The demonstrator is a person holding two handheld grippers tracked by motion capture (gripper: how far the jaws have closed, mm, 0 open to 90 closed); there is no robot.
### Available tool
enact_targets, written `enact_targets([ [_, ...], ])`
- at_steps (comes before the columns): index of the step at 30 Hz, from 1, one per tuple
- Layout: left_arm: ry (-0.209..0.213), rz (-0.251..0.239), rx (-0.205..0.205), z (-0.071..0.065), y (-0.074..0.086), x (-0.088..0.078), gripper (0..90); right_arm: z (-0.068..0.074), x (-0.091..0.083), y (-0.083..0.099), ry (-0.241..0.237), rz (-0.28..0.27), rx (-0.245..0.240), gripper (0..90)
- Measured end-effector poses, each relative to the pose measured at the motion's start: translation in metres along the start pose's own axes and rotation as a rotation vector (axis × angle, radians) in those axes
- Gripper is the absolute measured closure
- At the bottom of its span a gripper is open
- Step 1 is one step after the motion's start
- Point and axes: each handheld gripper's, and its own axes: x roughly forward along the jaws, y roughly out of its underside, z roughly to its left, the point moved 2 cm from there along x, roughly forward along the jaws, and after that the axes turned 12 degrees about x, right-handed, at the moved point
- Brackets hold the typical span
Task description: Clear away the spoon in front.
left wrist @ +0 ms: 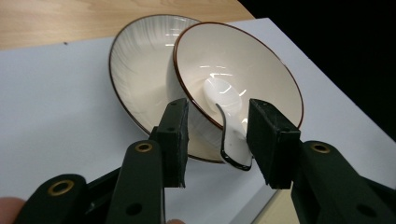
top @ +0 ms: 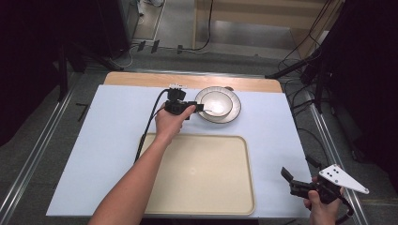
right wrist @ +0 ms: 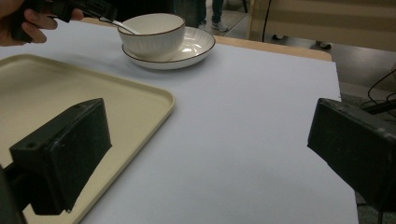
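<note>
A cream bowl point(top: 218, 102) with a dark rim stands on a ribbed plate point(top: 236, 110) at the back of the table. A white spoon point(left wrist: 228, 99) lies in the bowl point(left wrist: 261, 65), its handle sticking out over the rim. My left gripper point(left wrist: 219, 120) reaches in from the left with the handle between its jaws. The handle lies against the right pad point(left wrist: 264, 135), with a gap to the left pad, so the gripper is open. My right gripper point(top: 300, 169) hovers open and empty at the front right, beside the tray.
A large cream tray point(top: 197, 187) lies at the front middle on the pale blue table cover point(top: 112, 126). The wooden table edge point(top: 141, 79) runs behind the plate. Cables and stands crowd the floor to the right.
</note>
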Motion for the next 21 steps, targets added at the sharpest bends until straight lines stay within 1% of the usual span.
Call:
enact_targets([
  [5, 0.039, 0.021, -0.042, -0.001, 0.001, 0.003, 66.1, 0.0, 0.0, 0.001, 0.002, 0.0, 0.001, 0.0],
  [6, 0.039, 0.021, -0.042, -0.001, 0.001, 0.003, 68.3, 0.0, 0.0, 0.001, 0.002, 0.0, 0.001, 0.0],
  [8, 0.048, 0.04, -0.046, -0.003, 0.001, 0.005, 73.7, -0.001, -0.001, 0.001, 0.003, -0.003, 0.001, 0.0],
  [10, 0.049, 0.041, -0.049, -0.005, 0.001, 0.005, 76.2, -0.001, -0.001, 0.0, 0.005, -0.005, 0.005, 0.0],
  [12, 0.05, 0.052, -0.033, -0.008, 0.001, 0.005, 77.2, -0.001, -0.001, 0.0, 0.006, -0.005, 0.007, 0.0],
  [18, 0.051, 0.06, -0.009, -0.014, 0.0, 0.006, 80.5, 0.0, -0.001, 0.0, 0.006, -0.003, 0.004, 0.0],
  [19, 0.05, 0.066, 0.003, -0.015, 0.0, 0.006, 81.5, 0.0, -0.001, 0.001, 0.007, -0.004, 0.006, 0.0],
  [20, 0.052, 0.059, 0.004, -0.016, -0.001, 0.006, 84.6, 0.0, -0.001, 0.001, 0.008, -0.003, 0.009, 0.0],
  [21, 0.044, 0.062, 0.01, -0.016, -0.001, 0.006, 86.5, 0.0, 0.0, 0.001, 0.01, -0.002, 0.011, 0.0],
])
